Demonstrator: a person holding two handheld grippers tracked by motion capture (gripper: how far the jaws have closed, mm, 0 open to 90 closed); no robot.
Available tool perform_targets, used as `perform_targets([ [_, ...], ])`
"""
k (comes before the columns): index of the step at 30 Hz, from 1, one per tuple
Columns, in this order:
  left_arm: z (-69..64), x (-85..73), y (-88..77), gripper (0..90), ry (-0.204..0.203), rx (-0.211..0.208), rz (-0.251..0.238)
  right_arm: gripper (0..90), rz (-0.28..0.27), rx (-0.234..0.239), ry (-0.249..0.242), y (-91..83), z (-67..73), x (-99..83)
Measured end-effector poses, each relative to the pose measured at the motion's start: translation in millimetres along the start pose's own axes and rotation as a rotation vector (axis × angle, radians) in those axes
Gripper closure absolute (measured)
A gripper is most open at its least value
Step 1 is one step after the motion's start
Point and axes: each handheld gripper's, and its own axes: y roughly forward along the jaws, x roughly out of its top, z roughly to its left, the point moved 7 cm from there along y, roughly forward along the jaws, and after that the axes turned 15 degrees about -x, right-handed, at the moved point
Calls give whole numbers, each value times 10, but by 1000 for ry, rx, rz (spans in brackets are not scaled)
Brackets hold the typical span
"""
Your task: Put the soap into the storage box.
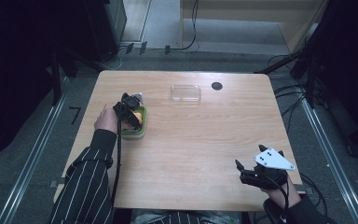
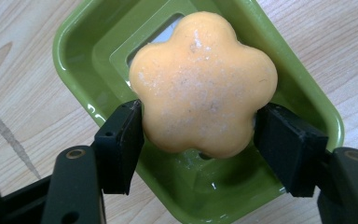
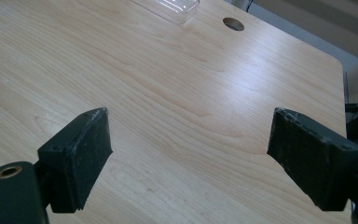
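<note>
A: Item one, left of centre in the high view?
B: A rounded-rectangular green plastic soap dish (image 1: 142, 127) on the pale wood-grain desk (image 1: 191, 149). Over it, an orange flower-shaped soap bar (image 1: 139, 115) with five lobes and a chalky white bloom on its face.

A: What has hold of it?
B: The left gripper (image 2: 198, 128). In the left gripper view its two black jaws are clamped on opposite sides of the soap bar (image 2: 203, 84), one pad against each flank. The dish (image 2: 84, 37) lies beneath and around it, a raised inner tray with a cut-out showing at the upper part of the frame. Whether the bar touches the dish floor I cannot tell.

A: Anything crowding it?
B: In the high view the hand (image 1: 106, 120) and the left gripper (image 1: 129, 112) cover the dish's left part. A small pale object sits just beyond the gripper, too blurred to name.

A: Item two?
B: A clear rectangular plastic lid or tray (image 1: 185, 93), upper centre of the desk, well apart from the dish. Beside it to the right, a dark round hole (image 1: 216, 86) in the desk top. Both recur at the top of the right gripper view: tray corner (image 3: 175, 7), hole (image 3: 233, 23).

A: Item three?
B: The right gripper (image 1: 243, 173), lower right of the high view, near the desk's front edge. Its jaws stand wide apart over bare wood (image 3: 186, 135), holding nothing.
</note>
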Motion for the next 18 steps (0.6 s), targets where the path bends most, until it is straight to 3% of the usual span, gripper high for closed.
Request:
perform_targets([
  [10,-29,-4,-76,204,-1,7,-17,137,-5,0,5,-12,-7,-1],
  [18,-51,-78,-180,112,-14,-14,-45,137,-3,-2,-2,-32,2,-2],
])
